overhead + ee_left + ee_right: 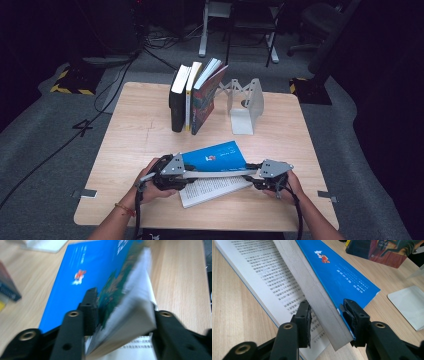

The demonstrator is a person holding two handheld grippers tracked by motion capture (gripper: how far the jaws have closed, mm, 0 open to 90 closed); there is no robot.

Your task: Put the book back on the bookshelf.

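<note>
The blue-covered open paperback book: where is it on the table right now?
In the high view the blue-covered open paperback book lies at the near middle of the wooden table, between the left gripper and right gripper, before the upright books.

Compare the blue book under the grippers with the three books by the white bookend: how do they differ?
The blue book lies open near the table's front edge; the three books stand closed at the back. Both grippers, left and right, clasp the blue book's raised pages; the three books lean untouched, apart from the bookend. All share the table.
</note>
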